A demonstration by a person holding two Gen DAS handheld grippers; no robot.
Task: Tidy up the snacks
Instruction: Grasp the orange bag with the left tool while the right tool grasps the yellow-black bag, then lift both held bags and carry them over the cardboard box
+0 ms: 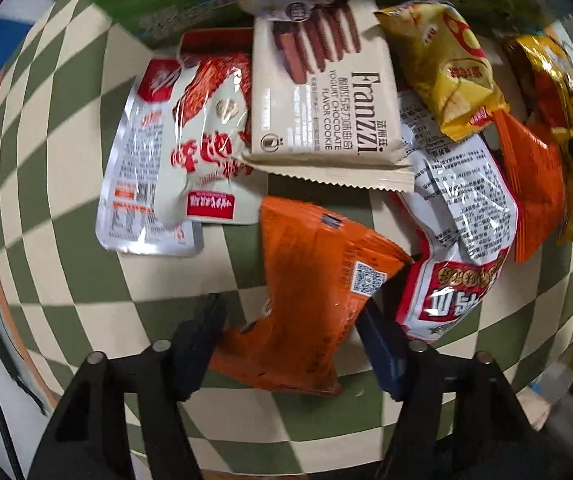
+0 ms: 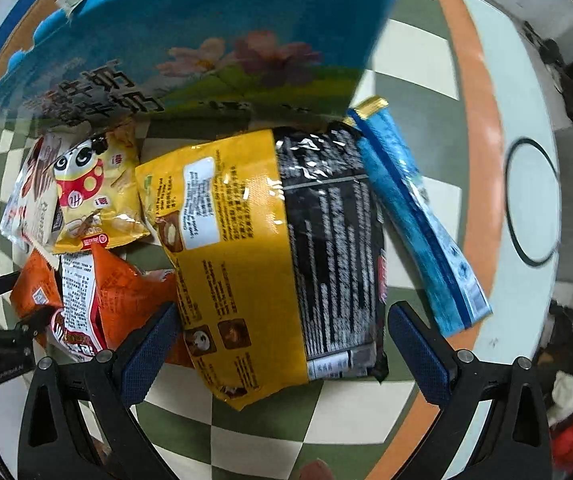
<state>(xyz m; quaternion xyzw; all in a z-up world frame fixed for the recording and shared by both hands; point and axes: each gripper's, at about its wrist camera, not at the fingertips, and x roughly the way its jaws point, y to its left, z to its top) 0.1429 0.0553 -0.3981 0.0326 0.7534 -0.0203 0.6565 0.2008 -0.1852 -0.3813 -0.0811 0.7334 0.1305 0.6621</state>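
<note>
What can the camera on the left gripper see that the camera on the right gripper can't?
Only the left view shows the Franzzi cookie pack plainly, with the red-and-white pouch beside it, and the left gripper closed around an orange packet.

Only the right view shows the long blue packet and the right gripper open astride a big yellow-and-black bag.

Both show the checkered cloth, the yellow chip bag and the printed blue carton.

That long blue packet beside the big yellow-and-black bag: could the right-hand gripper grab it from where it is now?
Probably not yet: the right gripper straddles the yellow-and-black bag, and the blue packet lies outside its right finger. Nothing covers it, so a sideways shift should do.
</note>
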